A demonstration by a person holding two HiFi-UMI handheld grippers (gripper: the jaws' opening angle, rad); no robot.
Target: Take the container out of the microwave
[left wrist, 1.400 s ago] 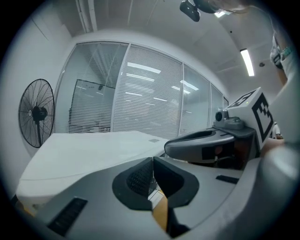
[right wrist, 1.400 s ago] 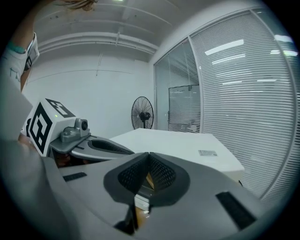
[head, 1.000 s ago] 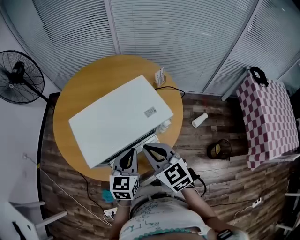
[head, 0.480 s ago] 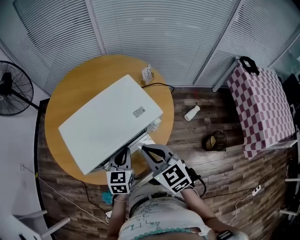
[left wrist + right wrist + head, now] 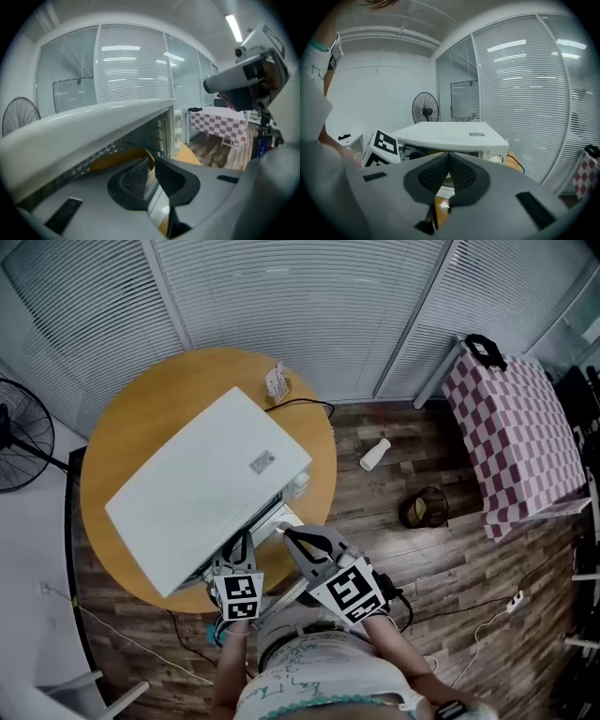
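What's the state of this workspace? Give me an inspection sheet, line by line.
Surface: round wooden table, largely covered by the microwave.
Job's things: microwave is white and its door appears open; container not made out.
Clutter: small card stand at the table's far edge; white bottle lying on the floor; wire bin near it.
Tools: left tool shut, nothing between its jaws, at the microwave's front; right tool shut, empty, beside it.
Cables: black cord across the table's far edge; power strip on the floor.
Surroundings: fan, checkered cloth table, blinds.
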